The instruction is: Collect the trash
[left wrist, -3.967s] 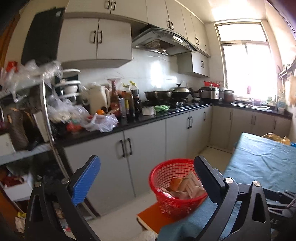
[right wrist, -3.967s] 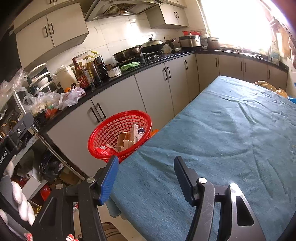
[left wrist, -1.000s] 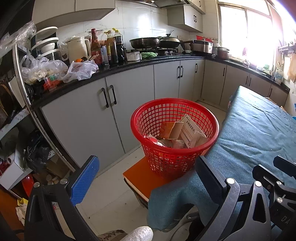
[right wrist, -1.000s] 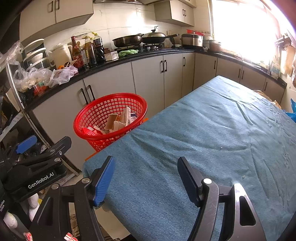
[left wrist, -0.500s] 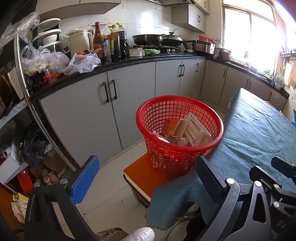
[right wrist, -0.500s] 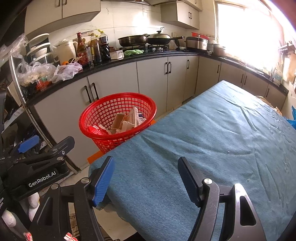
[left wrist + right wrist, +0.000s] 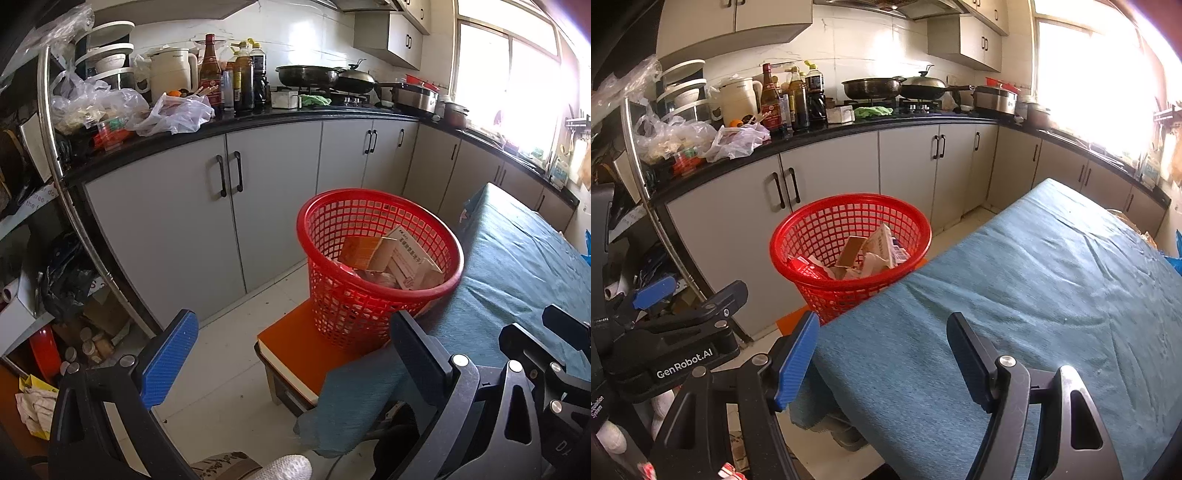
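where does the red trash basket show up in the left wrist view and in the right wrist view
Left wrist: red basket right of centre, standing on an orange stool.
Right wrist: red basket left of centre, beyond the blue tablecloth.
Shared landmark: the white kettle on the counter.

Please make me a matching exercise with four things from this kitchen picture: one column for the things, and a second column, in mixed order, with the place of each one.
Things:
1. red basket
2. cardboard boxes
3. blue cloth
4. frying pan

Places:
A. on the stove, on the counter
B. on the orange stool
C. spread over the table
D. inside the basket

Pairs: 1-B, 2-D, 3-C, 4-A
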Demonstrator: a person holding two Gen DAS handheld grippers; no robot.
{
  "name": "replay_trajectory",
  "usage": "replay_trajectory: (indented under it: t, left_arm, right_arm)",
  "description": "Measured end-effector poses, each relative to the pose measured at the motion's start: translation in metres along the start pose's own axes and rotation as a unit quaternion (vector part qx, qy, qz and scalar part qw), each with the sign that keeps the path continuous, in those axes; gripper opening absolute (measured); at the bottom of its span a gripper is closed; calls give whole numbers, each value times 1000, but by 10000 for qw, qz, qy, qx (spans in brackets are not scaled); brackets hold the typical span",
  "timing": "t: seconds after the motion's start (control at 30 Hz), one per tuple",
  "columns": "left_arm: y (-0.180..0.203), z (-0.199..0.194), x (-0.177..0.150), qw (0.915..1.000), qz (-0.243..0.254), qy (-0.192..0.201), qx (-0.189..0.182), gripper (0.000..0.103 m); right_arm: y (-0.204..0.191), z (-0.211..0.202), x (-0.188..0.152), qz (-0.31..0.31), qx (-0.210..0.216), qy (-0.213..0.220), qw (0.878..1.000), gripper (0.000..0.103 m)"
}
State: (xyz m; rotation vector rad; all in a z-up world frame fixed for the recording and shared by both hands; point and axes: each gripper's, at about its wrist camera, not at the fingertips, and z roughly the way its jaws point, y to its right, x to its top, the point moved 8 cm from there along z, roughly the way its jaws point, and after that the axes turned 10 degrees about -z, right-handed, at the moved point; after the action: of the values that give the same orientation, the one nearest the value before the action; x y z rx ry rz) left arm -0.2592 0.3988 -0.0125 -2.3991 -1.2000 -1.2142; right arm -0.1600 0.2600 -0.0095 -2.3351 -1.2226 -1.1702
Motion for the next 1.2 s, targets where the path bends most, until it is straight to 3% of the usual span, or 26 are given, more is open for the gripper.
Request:
replay_trajectory:
  t: [0.7,1.2]
  left_arm:
    - [-12,4,-4,10000,-61,-39,19,103]
    - [3,5,-6,9998,157,-87,45,103]
  right_arm:
    - [-8,4,0,-7,-5,-21,10000,77]
    - [7,6,-9,211,44,-40,9998,78]
